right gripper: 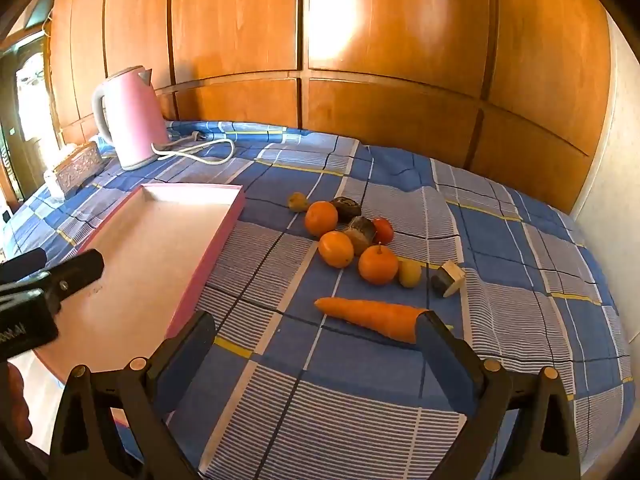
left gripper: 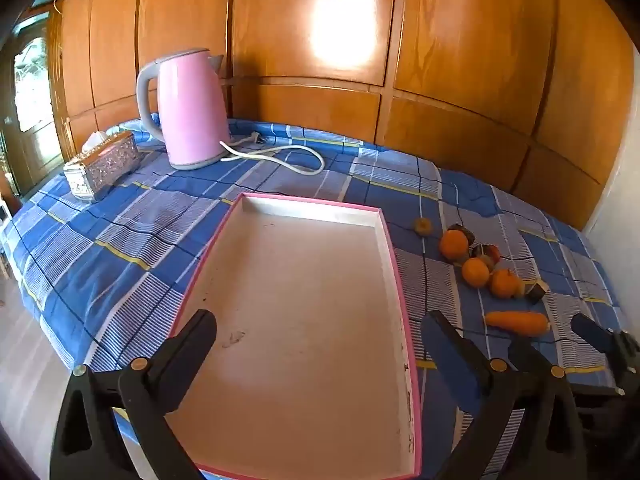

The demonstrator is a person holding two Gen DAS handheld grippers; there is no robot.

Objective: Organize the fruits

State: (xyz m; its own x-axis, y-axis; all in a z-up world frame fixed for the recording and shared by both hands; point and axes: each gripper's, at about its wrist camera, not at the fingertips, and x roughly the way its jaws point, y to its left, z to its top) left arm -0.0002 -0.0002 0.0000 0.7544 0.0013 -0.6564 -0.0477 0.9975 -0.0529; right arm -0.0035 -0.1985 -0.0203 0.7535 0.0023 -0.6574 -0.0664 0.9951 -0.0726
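Wooden panelled walls back a table covered by a blue checked cloth (right gripper: 360, 380). On it a shallow pink-rimmed rectangular tray (left gripper: 390, 264) lies bare beneath the left gripper (left gripper: 320, 334), whose black jaws stand wide apart, holding nothing. Right of the tray, well apart from it, sit three round oranges (right gripper: 321, 218), small yellowish fruits (right gripper: 410, 273), a red one (right gripper: 383, 230), dark cut pieces (right gripper: 448, 279) and a long orange carrot (right gripper: 372, 318). The right gripper (right gripper: 316, 334) hangs released over the cloth, near the carrot. A pink kettle (left gripper: 192, 110) with a white cord (left gripper: 280, 156) and a silver tissue box (left gripper: 102, 164) stand at the far left.
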